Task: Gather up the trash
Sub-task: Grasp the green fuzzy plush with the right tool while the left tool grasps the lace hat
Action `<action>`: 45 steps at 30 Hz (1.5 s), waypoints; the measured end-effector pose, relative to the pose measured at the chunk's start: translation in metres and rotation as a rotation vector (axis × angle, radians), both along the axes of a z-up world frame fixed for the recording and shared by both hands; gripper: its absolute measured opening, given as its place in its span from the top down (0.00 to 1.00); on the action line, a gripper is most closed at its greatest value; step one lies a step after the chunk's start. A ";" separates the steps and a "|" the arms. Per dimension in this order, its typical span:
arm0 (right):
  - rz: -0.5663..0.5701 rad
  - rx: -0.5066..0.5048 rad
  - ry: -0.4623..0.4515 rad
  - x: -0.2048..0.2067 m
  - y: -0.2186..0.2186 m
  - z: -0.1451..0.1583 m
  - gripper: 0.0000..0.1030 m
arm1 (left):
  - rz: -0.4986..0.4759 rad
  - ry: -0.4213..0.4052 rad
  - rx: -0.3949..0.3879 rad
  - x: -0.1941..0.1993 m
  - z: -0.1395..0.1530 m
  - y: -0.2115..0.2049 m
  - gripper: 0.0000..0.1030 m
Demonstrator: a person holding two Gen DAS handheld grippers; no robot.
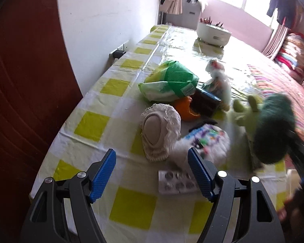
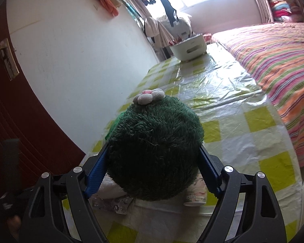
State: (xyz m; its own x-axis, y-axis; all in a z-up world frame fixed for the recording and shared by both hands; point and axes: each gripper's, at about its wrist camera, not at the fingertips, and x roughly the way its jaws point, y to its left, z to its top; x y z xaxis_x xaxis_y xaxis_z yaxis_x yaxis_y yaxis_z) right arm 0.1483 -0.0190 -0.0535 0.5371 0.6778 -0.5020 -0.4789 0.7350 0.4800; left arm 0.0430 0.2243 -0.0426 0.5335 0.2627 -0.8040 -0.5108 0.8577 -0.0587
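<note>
My right gripper [image 2: 153, 154] is shut on a dark green plush toy [image 2: 155, 149] with a small flower on top, held above the table; the toy also shows blurred in the left wrist view [image 1: 273, 129]. My left gripper [image 1: 152, 158] is open and empty above a silver blister pack [image 1: 176, 182], which also shows in the right wrist view [image 2: 113, 202]. A pile lies ahead of it: a cream lace cap [image 1: 160, 129], a white printed wrapper [image 1: 204, 139], orange peel [image 1: 184, 109], a dark box [image 1: 206, 101], a green bag [image 1: 170, 83] and a clear plastic wrapper [image 1: 218, 81].
The table has a yellow-checked plastic cloth [image 1: 95, 125]. A white bin [image 1: 212, 34] stands at its far end, also in the right wrist view [image 2: 188, 48]. A striped bed [image 2: 273, 60] runs along the right. A wall and a red door [image 1: 20, 101] are to the left.
</note>
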 end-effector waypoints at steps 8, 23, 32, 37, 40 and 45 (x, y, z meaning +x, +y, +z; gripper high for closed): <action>-0.035 0.032 -0.025 -0.003 -0.023 0.011 0.23 | 0.024 0.034 -0.022 0.030 -0.017 0.005 0.33; -0.068 0.073 -0.074 -0.012 -0.050 0.023 0.23 | 0.026 0.026 -0.093 0.035 -0.027 0.013 0.71; -0.090 0.080 -0.082 -0.015 -0.061 0.026 0.23 | 0.024 -0.014 -0.087 0.023 -0.017 0.007 0.74; -0.100 0.080 -0.088 -0.017 -0.067 0.027 0.23 | 0.000 -0.042 -0.079 0.020 -0.006 -0.002 0.80; -0.094 0.115 -0.081 -0.018 -0.076 0.028 0.23 | -0.018 -0.063 -0.074 0.018 0.002 -0.008 0.91; -0.103 0.195 -0.044 -0.012 -0.095 0.027 0.23 | -0.055 -0.083 -0.053 0.017 0.011 -0.018 0.93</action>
